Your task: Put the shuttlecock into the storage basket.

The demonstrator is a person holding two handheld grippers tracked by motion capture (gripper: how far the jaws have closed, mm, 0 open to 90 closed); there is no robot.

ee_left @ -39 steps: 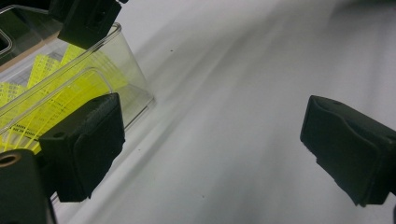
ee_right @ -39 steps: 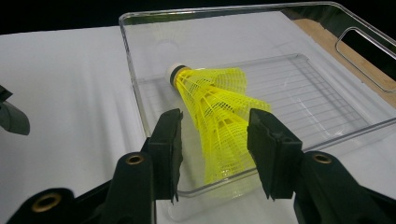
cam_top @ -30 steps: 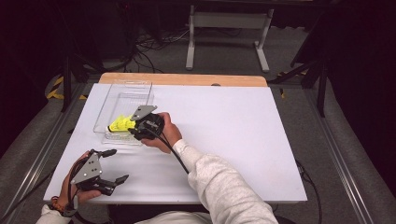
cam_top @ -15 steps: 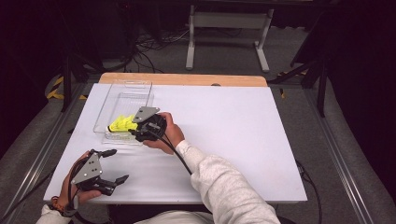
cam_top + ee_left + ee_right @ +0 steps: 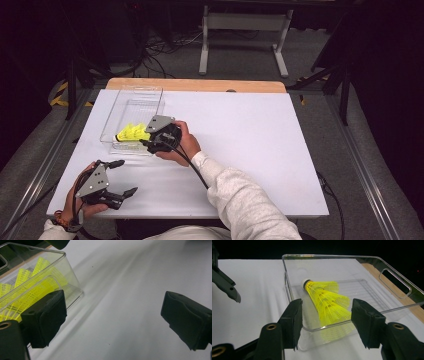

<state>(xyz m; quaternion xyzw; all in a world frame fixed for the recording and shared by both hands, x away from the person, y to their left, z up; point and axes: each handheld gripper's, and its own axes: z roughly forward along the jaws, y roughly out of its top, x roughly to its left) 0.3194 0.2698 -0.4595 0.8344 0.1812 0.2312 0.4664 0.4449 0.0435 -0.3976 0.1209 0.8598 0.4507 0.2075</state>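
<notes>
**Shuttlecock released in tray; right claw barely shifted**

Hardly moved since the earlier frame: right gripper [image 5: 145, 141] held at the near rim of the clear tray [image 5: 402, 281], jaws parted wide and empty, yellow shuttlecock [image 5: 327, 300] lying just ahead of and between them on the tray floor, cork end pointed away. Left gripper [image 5: 120, 177] rested well apart on the white table [image 5: 260, 135], jaws spread wide, nothing held.

Judged best done by withdrawing straight back and upward, keeping both jaws clear of the rim and skirt so as not to drag the tray. No brand, label or legible writing seen.
</notes>
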